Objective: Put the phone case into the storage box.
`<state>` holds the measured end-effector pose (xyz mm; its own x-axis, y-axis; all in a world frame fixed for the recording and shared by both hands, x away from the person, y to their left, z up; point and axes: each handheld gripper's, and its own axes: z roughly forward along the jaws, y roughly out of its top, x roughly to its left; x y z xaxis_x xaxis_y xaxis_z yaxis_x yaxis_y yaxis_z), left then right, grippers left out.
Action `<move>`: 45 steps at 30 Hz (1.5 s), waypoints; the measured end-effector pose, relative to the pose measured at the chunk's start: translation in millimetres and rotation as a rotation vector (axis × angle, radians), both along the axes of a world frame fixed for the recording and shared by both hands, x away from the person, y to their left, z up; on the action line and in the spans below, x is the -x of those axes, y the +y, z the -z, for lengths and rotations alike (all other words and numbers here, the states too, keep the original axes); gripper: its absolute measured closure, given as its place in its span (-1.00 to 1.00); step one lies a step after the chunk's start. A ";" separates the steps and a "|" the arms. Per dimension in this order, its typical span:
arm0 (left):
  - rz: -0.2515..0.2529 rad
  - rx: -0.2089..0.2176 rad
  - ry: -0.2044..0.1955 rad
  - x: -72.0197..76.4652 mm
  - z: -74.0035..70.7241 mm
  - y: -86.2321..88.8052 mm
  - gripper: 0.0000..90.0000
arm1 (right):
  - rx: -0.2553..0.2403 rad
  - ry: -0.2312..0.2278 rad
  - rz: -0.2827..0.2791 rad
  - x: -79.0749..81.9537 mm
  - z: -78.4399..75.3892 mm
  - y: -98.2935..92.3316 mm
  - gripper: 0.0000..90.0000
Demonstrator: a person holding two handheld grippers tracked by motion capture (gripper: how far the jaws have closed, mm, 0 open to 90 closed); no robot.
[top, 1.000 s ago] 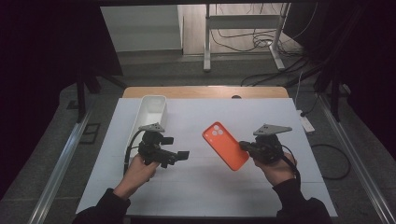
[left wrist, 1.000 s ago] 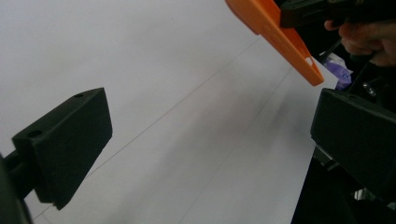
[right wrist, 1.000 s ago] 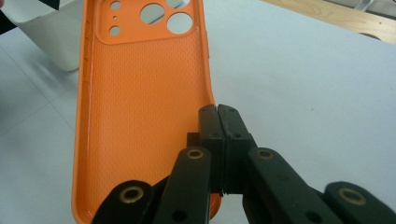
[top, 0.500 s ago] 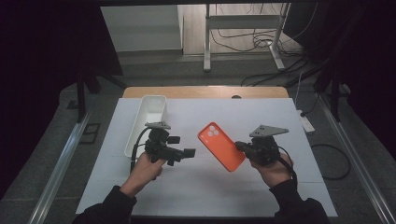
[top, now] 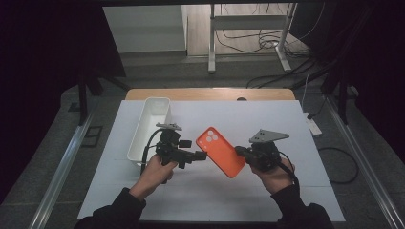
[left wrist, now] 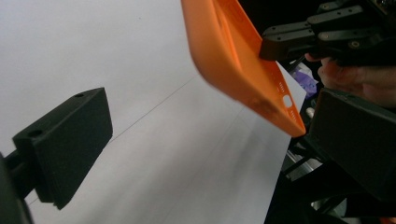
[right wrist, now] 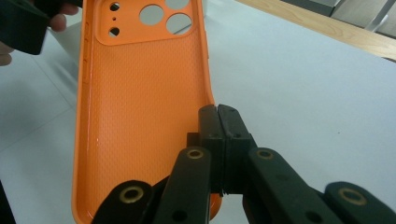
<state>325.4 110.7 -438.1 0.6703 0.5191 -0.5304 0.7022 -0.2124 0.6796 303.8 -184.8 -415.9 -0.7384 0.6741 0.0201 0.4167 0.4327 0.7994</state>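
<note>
An orange phone case point(top: 220, 150) hangs tilted above the white table, its camera holes at the far end point(right wrist: 154, 14). My right gripper point(top: 241, 152) is shut on the case's long side edge, and in the right gripper view its jaws point(right wrist: 218, 140) pinch the rim. My left gripper point(top: 199, 155) is level with the case's left side and open. In the left gripper view point(left wrist: 210, 140) the jaws stand wide apart, and the case point(left wrist: 233, 60) slants ahead of them with one corner close to the right-hand jaw, untouched.
A white rectangular bin point(top: 150, 126) stands on the table's left part, just behind my left hand. The white table top point(top: 286, 119) has a wooden strip along its far edge. A person's hands and dark sleeves come in from the near edge.
My left gripper has moved right, up to the case's left side. The case, held by my right gripper, has shifted slightly left.
</note>
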 end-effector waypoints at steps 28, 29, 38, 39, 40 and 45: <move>0.006 0.044 0.071 -5.1 7.3 -17.5 -0.52 | 0.004 -0.025 -0.027 8.1 0.5 13.7 0.97; 0.009 0.052 0.077 -4.9 7.6 -16.9 -0.47 | 0.003 -0.026 -0.027 8.2 0.5 13.9 0.97; 0.051 0.126 0.135 -5.0 11.5 -15.1 0.28 | 0.004 -0.033 -0.030 9.4 1.0 15.7 0.97; 0.051 0.126 0.135 -5.0 11.5 -15.1 0.36 | 0.003 -0.033 -0.030 9.4 1.0 15.8 0.97; 0.063 0.143 0.148 -5.1 12.9 -15.1 0.45 | 0.002 -0.035 -0.030 9.5 1.1 15.8 0.97; 0.085 0.200 0.194 -5.8 15.4 -14.1 0.73 | 0.005 -0.042 -0.029 9.6 1.8 15.8 0.97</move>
